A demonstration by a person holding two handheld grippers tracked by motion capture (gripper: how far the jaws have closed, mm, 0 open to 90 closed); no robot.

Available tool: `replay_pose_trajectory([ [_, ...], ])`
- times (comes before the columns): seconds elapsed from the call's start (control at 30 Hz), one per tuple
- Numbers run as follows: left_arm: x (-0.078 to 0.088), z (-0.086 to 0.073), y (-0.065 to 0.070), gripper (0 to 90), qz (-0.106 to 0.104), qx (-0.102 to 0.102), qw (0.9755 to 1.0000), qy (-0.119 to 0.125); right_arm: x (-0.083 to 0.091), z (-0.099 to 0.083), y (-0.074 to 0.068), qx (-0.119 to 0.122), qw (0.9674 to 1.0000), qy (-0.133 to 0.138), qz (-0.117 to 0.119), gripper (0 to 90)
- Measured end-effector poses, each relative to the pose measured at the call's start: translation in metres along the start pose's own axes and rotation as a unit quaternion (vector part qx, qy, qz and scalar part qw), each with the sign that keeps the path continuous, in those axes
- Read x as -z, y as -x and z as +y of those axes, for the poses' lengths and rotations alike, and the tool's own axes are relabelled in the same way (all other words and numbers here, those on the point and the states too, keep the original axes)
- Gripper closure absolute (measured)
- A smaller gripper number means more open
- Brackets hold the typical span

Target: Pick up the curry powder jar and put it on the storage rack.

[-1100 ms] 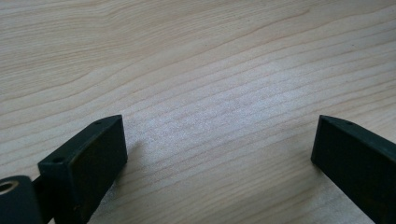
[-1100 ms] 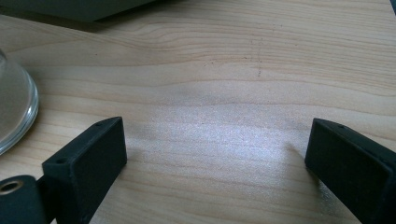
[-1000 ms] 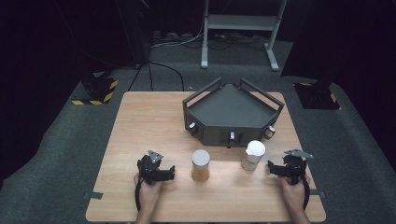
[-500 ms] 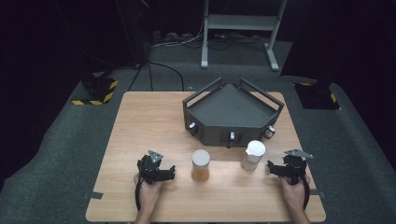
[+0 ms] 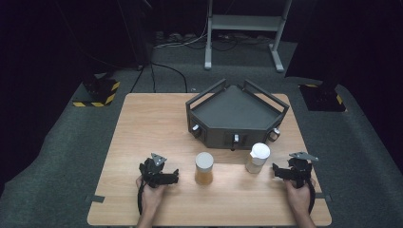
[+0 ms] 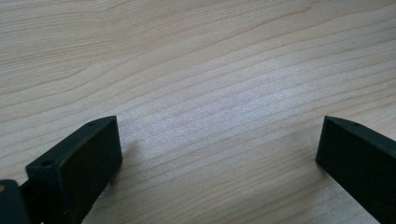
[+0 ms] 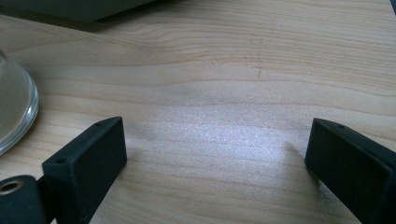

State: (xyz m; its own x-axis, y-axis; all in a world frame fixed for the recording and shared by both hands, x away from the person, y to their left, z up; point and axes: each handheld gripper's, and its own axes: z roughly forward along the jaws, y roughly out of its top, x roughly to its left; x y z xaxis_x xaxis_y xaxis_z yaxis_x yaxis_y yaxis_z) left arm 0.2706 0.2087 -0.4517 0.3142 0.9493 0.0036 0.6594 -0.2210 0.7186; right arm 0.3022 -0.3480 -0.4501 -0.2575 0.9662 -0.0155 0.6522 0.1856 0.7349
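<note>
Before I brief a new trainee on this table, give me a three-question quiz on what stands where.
1. True or false: the left gripper holds the amber jar.
2. Which stands nearer the right gripper: A) the white-lidded jar B) the amber jar?
3. Fill in: behind both jars, on the wooden table, sits a dark ____.

Key: 1 false, its jaws are open over bare wood. 2 A. 3 tray.
</note>
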Motion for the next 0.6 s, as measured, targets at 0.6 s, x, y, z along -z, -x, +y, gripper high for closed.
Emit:
replay_pose_trajectory([
  [0.6, 0.017, 0.008, -0.006, 1.1, -0.039, -0.029, 0.9988, 0.001, 0.0, 0.0, 0.0, 0.0, 1.0, 0.0, 0.0, 4.9],
])
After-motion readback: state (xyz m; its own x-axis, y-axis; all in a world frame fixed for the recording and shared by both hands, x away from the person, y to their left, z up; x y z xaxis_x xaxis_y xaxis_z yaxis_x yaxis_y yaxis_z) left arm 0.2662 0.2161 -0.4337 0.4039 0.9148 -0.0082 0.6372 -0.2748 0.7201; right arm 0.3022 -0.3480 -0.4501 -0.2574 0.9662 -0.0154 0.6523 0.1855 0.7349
